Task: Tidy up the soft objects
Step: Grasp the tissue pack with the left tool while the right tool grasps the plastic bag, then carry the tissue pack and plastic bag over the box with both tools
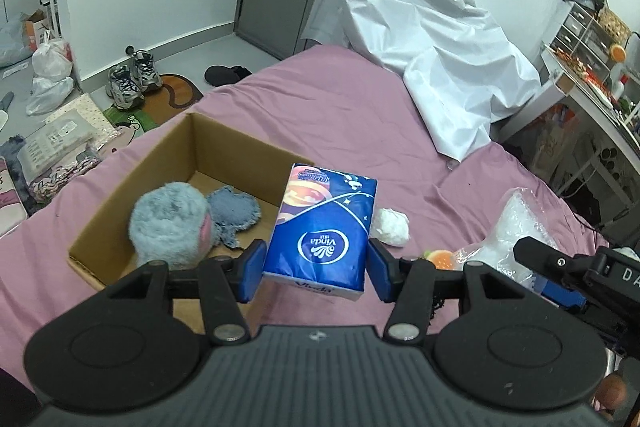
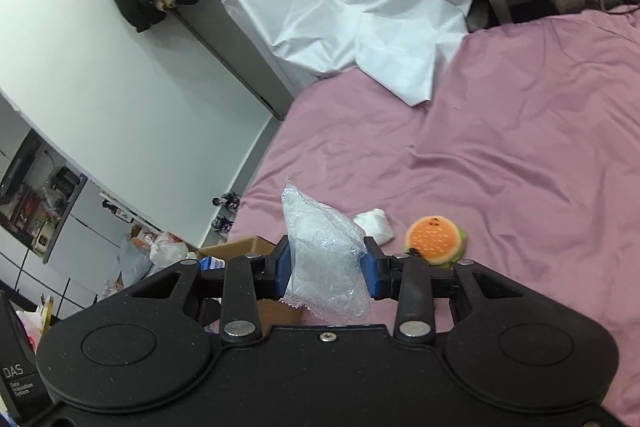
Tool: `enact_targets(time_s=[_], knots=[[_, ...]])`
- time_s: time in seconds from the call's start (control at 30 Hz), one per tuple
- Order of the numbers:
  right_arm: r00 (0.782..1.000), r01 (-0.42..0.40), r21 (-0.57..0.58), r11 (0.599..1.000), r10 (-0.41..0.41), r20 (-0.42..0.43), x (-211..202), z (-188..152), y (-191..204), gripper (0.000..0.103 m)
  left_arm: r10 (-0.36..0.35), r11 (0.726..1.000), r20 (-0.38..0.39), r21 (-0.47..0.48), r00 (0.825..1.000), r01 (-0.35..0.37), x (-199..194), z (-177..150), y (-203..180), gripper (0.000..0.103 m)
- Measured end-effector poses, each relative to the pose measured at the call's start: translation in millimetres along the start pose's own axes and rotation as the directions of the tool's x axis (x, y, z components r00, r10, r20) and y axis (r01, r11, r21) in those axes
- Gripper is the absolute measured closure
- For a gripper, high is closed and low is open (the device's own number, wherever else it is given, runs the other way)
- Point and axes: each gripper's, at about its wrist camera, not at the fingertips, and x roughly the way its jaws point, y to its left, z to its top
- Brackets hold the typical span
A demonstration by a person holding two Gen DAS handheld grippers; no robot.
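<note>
Holding a blue tissue pack [image 1: 320,231] between its pads, the left gripper [image 1: 316,269] hangs above the pink bed [image 1: 340,107]. The right gripper [image 2: 326,267] clamps a clear plastic bag [image 2: 326,259]. Beyond, the cardboard box [image 1: 120,187] contains a grey plush toy [image 1: 168,223]; a burger toy [image 2: 434,239] and a white wad [image 2: 376,223] lie on the sheet.

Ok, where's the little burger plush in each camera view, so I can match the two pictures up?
Left wrist view: the burger plush is low and right of centre, mostly hidden behind the left gripper's right finger.
Right wrist view: it lies in full view on the pink sheet, right of centre, just beyond the right gripper.
Shared landmark: the white wad lies beside it, to its left in both views.
</note>
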Motion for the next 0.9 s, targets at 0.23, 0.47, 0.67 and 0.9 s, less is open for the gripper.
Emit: enact_targets(time_s=[0.23, 0.47, 0.67, 0.9], knots=[[1.000, -0.008, -0.028, 1.000, 0.008, 0.016, 5, -5, 20, 0.068, 0.002, 1.000, 0.016, -0.021, 1.000, -0.001, -6, 8, 22, 0.050], [1.000, -0.010, -0.068, 0.998, 0.012, 0.026, 11, -14, 43, 0.068, 0.014, 0.999, 0.025, -0.045, 1.000, -0.013, -7, 15, 48, 0.050], [1.000, 0.007, -0.115, 0.993, -0.007, 0.004, 21, -23, 62, 0.068, 0.021, 0.997, 0.025, -0.070, 0.999, -0.019, -4, 21, 68, 0.050], [1.000, 0.015, -0.162, 0.987, -0.019, -0.024, 40, -38, 85, 0.068, 0.025, 0.994, 0.019, -0.102, 0.999, -0.023, 2, 25, 92, 0.050]])
